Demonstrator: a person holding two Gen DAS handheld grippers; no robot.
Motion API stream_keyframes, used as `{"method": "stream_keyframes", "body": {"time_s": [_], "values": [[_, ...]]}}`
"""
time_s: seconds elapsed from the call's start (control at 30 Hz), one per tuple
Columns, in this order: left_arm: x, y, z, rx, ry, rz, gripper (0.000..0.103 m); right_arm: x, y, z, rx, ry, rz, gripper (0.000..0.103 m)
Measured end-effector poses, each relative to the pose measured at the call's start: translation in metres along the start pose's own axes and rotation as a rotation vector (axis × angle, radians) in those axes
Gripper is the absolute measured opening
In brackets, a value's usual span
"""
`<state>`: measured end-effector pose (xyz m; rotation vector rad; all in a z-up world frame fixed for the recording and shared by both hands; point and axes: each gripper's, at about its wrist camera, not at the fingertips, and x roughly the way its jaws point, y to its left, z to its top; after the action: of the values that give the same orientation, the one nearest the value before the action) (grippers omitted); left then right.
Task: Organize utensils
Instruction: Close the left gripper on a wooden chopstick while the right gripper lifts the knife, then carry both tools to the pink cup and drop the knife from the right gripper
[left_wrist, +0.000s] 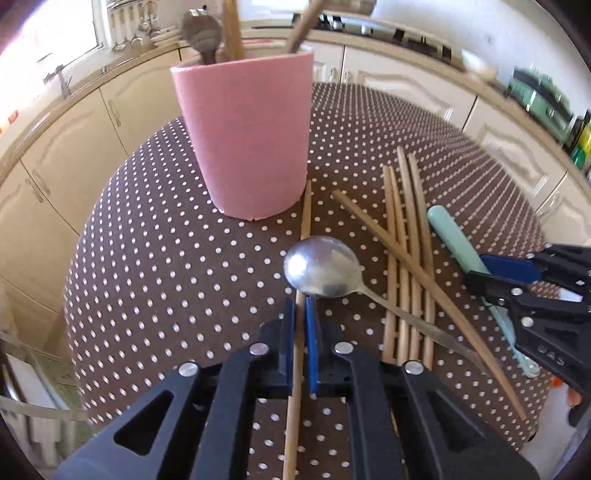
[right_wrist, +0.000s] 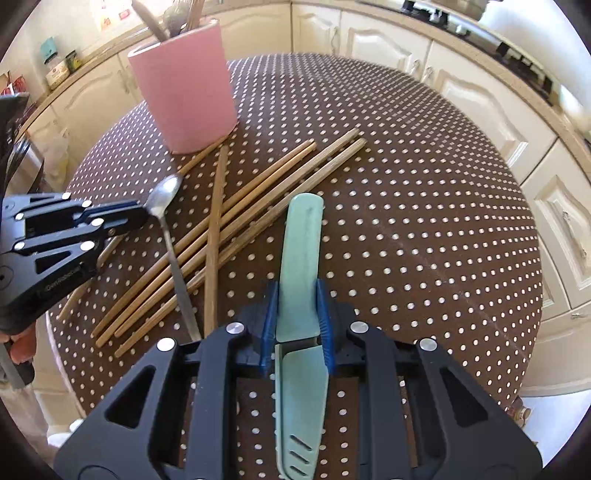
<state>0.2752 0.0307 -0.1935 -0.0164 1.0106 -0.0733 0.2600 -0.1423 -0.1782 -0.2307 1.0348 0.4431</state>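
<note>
1. Nearest the left wrist camera, the left gripper (left_wrist: 300, 308) has its blue pads nearly together on a single chopstick (left_wrist: 300, 332), which runs lengthwise between them toward the foot of the pink holder (left_wrist: 242, 136).
2. Just ahead of its tips lies the metal spoon (left_wrist: 321, 266), bowl up, its handle crossing the loose bundle of chopsticks (left_wrist: 406, 266) on the dotted tablecloth (left_wrist: 166, 258).
3. Right gripper (right_wrist: 298, 308) is closed on the mint-green knife (right_wrist: 301, 258), sheathed, gripped where handle meets sheath.
4. Pink holder already contains a spoon and several sticks, so sorting looks partly done; both graspers seem at the pick-up step.
5. Next, each item likely needs lifting clear, tipping upright and lowering into the holder without catching the rim or dragging the spoon.
</note>
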Motion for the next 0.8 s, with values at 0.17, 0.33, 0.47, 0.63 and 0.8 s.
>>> {"method": "stream_keyframes", "body": {"time_s": [0.17, 0.33, 0.47, 0.63, 0.8], "values": [[-0.022, 0.007, -0.031, -0.062, -0.139, -0.099, 0.005, -0.016, -0.009, -0.008, 0.064, -0.105, 0.042, 0.021], [-0.050, 0.018, -0.059, -0.124, -0.286, -0.158, 0.005, -0.039, -0.016, -0.012, 0.108, -0.190, 0.105, 0.021], [-0.070, 0.025, -0.082, -0.168, -0.373, -0.186, 0.005, -0.052, -0.016, -0.015, 0.120, -0.239, 0.120, 0.021], [-0.070, 0.038, -0.095, -0.244, -0.395, -0.132, 0.005, -0.055, -0.011, -0.015, 0.128, -0.252, 0.120, 0.021], [-0.056, 0.064, -0.087, -0.380, -0.292, -0.060, 0.005, -0.048, -0.009, -0.012, 0.147, -0.258, 0.112, 0.021]]}}
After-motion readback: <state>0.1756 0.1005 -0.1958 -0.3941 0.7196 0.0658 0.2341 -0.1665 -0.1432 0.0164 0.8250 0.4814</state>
